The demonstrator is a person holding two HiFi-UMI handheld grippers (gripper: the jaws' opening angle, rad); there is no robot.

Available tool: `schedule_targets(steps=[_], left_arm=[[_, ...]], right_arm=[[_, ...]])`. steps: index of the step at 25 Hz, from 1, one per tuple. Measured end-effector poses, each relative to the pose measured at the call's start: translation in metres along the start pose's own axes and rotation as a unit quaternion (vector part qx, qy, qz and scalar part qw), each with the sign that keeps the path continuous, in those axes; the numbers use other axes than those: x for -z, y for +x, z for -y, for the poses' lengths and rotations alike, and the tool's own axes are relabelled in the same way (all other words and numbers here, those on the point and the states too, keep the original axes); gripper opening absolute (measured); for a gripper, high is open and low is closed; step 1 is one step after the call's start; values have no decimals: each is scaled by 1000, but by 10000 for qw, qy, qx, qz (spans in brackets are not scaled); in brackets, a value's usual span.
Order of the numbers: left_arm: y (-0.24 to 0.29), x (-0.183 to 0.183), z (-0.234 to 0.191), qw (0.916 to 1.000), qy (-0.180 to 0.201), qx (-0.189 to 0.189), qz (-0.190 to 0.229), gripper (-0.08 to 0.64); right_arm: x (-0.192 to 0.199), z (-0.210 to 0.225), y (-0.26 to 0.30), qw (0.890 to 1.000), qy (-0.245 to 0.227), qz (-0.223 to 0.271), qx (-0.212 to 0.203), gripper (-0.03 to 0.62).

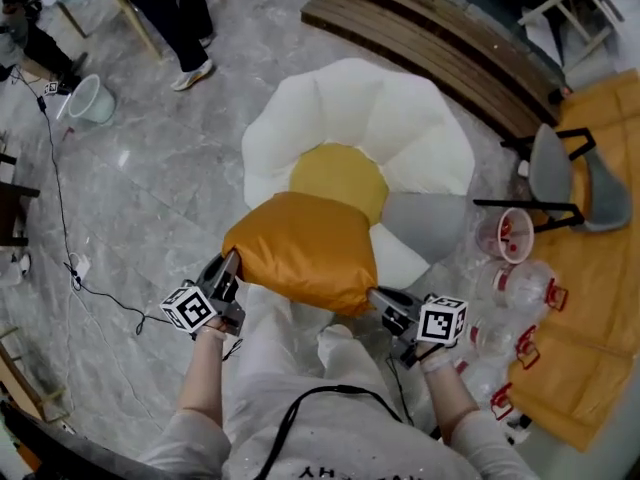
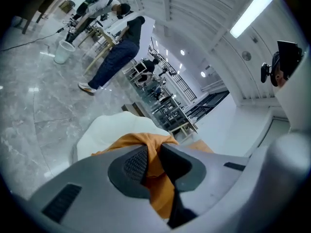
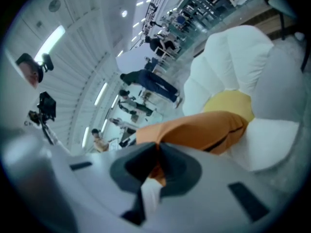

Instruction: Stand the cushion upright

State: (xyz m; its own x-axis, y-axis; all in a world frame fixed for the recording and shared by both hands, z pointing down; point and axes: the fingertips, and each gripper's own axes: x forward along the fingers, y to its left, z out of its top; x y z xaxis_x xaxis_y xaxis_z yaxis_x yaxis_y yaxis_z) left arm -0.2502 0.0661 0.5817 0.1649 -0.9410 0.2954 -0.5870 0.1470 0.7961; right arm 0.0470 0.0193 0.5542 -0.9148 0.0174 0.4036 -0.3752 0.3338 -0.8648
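Note:
An orange cushion [image 1: 303, 249] hangs lifted in front of a white flower-shaped floor seat [image 1: 400, 128] with a yellow centre [image 1: 338, 175]. My left gripper [image 1: 229, 268] is shut on the cushion's near left corner; orange fabric [image 2: 154, 165] is bunched between its jaws. My right gripper [image 1: 378, 300] is shut on the near right corner, where cloth [image 3: 156, 170] shows pinched at the pads. In the right gripper view the cushion [image 3: 199, 130] stretches out over the white seat [image 3: 228, 57].
A curved wooden bench [image 1: 440, 43] lies beyond the seat. A grey chair [image 1: 560, 173] and an orange mat [image 1: 590, 318] with clear plastic jugs [image 1: 520, 283] stand at the right. A person [image 1: 180, 18] stands far left near a pale bucket [image 1: 92, 100]. A cable [image 1: 70, 258] trails over the floor.

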Motion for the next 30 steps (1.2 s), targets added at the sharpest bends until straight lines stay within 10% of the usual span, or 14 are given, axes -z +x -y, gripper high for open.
schedule_targets(steps=[11, 19, 24, 30], left_arm=[[105, -102, -10, 9929, 13, 760, -913, 81], [176, -107, 22, 9804, 302, 1273, -1475, 81], [209, -97, 41, 9808, 357, 1320, -1387, 81], [242, -92, 64, 9883, 252, 1157, -958, 81]], right_arm=[[-69, -23, 53, 9889, 646, 1270, 430, 37], [-78, 3, 38, 9717, 1109, 1935, 783, 37], [-95, 21, 21, 9613, 1398, 2333, 435, 37], [-124, 43, 2, 9753, 915, 1932, 564, 38]])
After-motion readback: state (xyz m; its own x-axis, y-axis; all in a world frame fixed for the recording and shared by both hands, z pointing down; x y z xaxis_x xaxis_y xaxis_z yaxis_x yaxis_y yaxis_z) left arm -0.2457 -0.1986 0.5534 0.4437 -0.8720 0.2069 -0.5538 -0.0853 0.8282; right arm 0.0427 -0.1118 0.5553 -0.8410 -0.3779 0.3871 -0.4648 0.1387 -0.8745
